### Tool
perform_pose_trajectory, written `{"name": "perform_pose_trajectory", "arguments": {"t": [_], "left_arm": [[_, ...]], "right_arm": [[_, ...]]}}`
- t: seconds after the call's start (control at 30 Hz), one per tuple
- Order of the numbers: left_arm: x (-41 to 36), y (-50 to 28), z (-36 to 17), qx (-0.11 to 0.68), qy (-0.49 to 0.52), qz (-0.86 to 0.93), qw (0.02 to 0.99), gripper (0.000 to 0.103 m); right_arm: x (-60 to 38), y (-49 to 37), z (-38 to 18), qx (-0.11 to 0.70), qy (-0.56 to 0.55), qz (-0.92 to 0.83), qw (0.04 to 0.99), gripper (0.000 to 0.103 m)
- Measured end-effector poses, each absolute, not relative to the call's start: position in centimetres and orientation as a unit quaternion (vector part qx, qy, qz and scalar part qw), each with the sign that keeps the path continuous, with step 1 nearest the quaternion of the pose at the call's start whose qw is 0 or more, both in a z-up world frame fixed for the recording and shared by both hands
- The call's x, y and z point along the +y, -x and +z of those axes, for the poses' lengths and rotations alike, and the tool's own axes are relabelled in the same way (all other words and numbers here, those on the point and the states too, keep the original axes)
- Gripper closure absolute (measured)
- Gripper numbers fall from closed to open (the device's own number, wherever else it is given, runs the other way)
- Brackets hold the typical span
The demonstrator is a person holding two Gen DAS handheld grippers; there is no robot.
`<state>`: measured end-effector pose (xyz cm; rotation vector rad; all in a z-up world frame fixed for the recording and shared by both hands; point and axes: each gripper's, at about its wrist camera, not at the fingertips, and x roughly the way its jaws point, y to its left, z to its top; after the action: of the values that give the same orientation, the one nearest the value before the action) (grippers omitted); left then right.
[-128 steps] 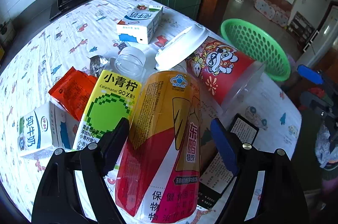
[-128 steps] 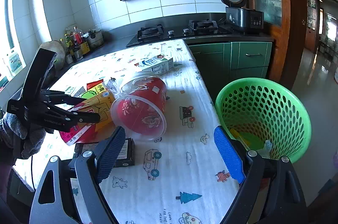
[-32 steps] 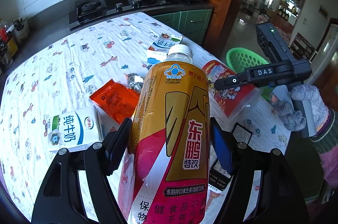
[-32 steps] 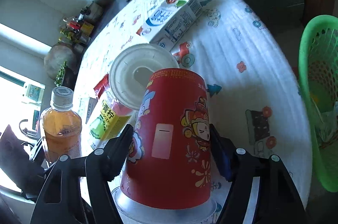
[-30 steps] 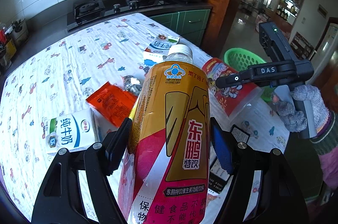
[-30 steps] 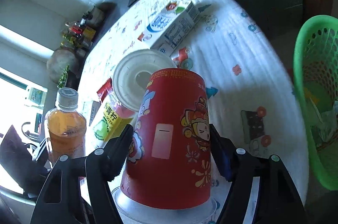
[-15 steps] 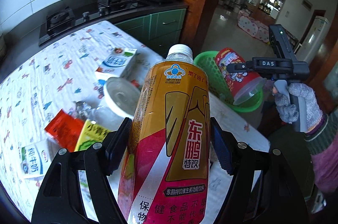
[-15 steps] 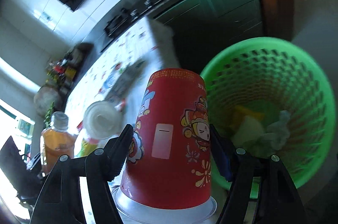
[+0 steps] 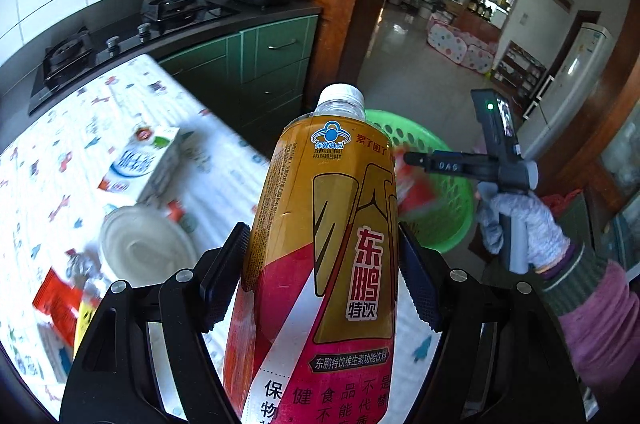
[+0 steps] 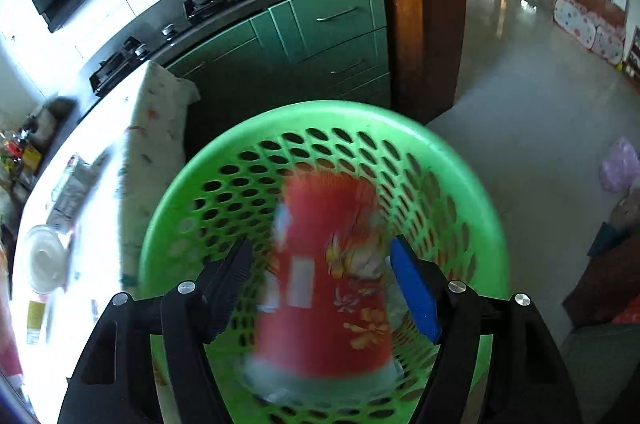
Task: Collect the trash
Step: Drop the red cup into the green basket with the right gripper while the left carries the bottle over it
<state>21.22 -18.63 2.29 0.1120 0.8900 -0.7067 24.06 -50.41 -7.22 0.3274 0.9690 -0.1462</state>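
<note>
Right now the right claw [image 10: 320,284] hangs over the green basket [image 10: 452,167], and its jaws have just been opening: a gap shows on each side of the red paper cup [image 10: 324,276], which sits blurred between the pads, over the basket's hollow, apparently loose and dropping. That cup looks light and thin-walled, a printed paper cone with a clear plastic rim at its wide end; it would crush under a hard squeeze, so mid-body is the sensible place to pinch it.

Meanwhile the left claw [image 9: 320,280] is clamped on the drink bottle [image 9: 324,264], ribbed pads pressing the label on both flanks at about mid-height. Its plastic is smooth and glossy under a gold and red sleeve, with a white ribbed cap on top. I'd judge it slippery and slightly springy; I can't tell how full it is.

Over on the worktop [image 9: 224,159], under a printed cloth, lie a stiff milk carton [image 9: 140,163], a round white lid [image 9: 144,252] and a crinkly orange wrapper [image 9: 56,300].
</note>
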Motion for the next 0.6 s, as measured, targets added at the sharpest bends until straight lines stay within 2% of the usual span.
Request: {"name": "perform_pose_trajectory", "arguments": {"t": [0.27, 0.37, 0.6], "left_arm": [[-23.8, -22.3, 1.8, 0.425, -0.067, -0.355, 0.83, 0.032], [-25.8, -22.6, 1.1, 0.433, -0.073, -0.362, 0.822, 0.032], [-31.0, -23.4, -0.7, 0.449, -0.1, -0.375, 0.805, 0.031]], "right_arm": [[-51.2, -22.3, -6.7, 0.439, -0.139, -0.073, 0.885, 0.031], [-50.7, -21.0, -5.7, 0.42, -0.124, -0.077, 0.896, 0.024], [-51.0, -16.7, -3.5, 0.38, -0.103, -0.091, 0.915, 0.02]]}}
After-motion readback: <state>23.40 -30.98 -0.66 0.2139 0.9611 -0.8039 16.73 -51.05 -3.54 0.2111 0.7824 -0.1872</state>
